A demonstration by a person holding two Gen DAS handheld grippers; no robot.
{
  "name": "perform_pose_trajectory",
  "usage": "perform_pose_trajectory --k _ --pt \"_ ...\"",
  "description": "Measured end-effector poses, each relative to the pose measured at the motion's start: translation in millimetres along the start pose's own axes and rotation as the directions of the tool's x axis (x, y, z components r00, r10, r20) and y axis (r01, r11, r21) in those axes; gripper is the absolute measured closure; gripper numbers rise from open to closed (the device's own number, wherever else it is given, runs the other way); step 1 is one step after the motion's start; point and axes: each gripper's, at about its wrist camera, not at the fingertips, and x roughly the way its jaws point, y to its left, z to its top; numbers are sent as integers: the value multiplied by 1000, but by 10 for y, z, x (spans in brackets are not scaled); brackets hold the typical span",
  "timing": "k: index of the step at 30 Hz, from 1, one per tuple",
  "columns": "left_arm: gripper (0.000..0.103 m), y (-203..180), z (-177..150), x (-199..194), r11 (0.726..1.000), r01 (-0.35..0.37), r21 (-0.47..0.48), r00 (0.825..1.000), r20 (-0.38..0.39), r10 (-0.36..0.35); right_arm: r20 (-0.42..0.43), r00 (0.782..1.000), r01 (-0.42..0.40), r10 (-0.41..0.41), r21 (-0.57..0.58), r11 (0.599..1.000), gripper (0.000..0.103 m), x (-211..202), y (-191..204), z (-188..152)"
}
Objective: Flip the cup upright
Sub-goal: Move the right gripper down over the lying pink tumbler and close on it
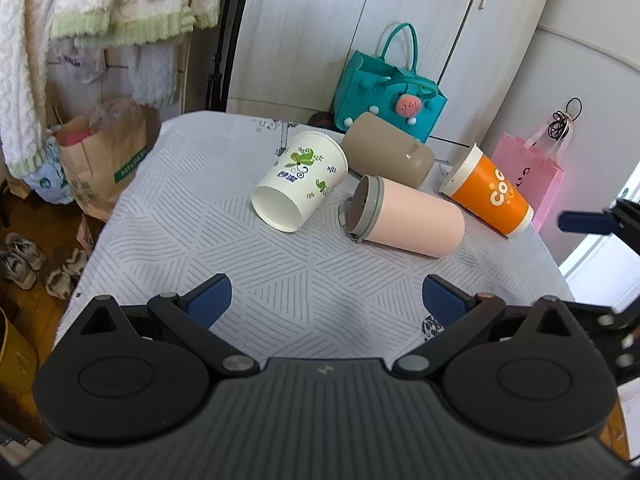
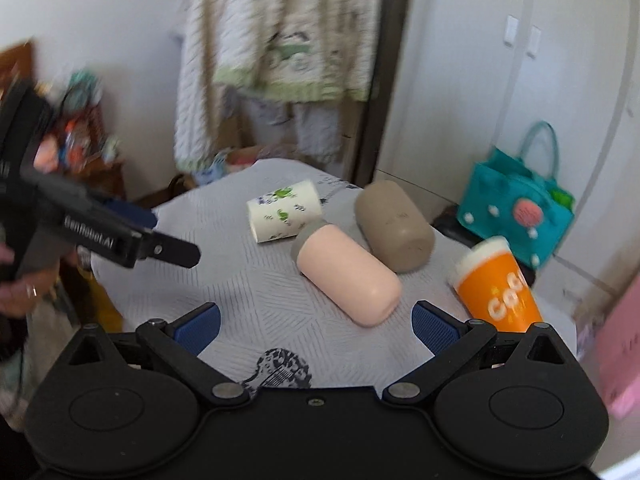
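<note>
Four cups lie on their sides on the surface, which has a grey striped cloth over it. None is standing up yet. The white paper cup with green leaves lies near the middle toward the far edge, with its open mouth facing the left claw. The pink tumbler with a grey lid lies just beside it. A tan tumbler lies behind them near the far edge, and the orange cup lies by the right edge.

Both claws are wide open and hold nothing. The left claw hangs over the near edge. The right claw hangs over the near edge too, close to the bottom of the pink tumbler.

I think things could go wrong here. The cups are round, so a push could make one roll. The orange cup is so close to the right edge that it might drop off. The paper cup is thin, and a hard squeeze could crush it. The cups are packed close, so a wide claw could bump the wrong one.

The right wrist view is blurry. I cannot tell which cup comes first. I cannot read the whole word on the orange cup.
</note>
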Motion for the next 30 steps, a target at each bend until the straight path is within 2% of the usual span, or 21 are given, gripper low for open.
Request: perform_pose_trajectory --k 1,2,5,13,25,30 --pt "0 13 10 26 1000 5 -14 1000 -8 -5 -17 1000 6 -7 -57 998 0 117 6 55" --pt "0 33 19 53 999 15 -34 1000 -14 -15 -17 1000 6 -7 -57 998 0 117 6 55" --pt "0 84 44 119 996 42 -77 999 -31 -45 -69 998 -20 9 -154 988 0 373 -19 164" --pt "0 133 105 235 996 38 -85 999 -20 -40 -106 994 -40 10 -288 957 1 780 -212 238" --pt "0 185 167 420 995 53 -86 998 -35 -57 -191 980 -108 51 -305 946 8 1141 -399 261" --pt "0 191 156 490 992 74 -101 996 -40 -79 -207 975 -136 74 -305 943 17 1257 -417 239"
